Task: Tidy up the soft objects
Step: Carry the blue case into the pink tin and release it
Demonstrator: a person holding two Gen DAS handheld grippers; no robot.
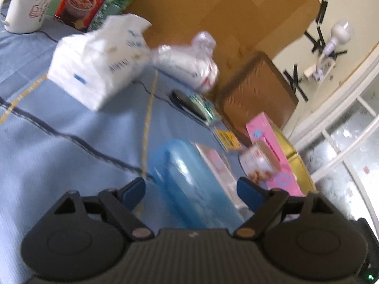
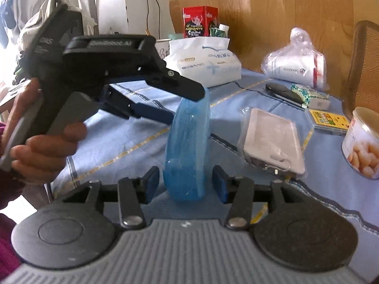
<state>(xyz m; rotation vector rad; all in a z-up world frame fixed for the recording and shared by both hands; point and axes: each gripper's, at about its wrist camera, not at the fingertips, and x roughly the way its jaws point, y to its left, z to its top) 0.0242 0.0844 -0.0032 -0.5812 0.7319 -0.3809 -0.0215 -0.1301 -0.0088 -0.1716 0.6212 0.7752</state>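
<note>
Right wrist view: at the left, a hand (image 2: 45, 142) holds the left gripper (image 2: 187, 99), black hard plastic. Its fingers reach to the top of one blue translucent plastic bag (image 2: 187, 142), soft and rounded, but whether they pinch it I cannot tell. The right gripper (image 2: 186, 184) has its fingers spread, with the bag's near end between the blue pads, not pressed. The bag is on the woven blue tablecloth (image 2: 132, 127). To the right lie one flat grey packet (image 2: 274, 139) and one round can (image 2: 362, 142).
</note>
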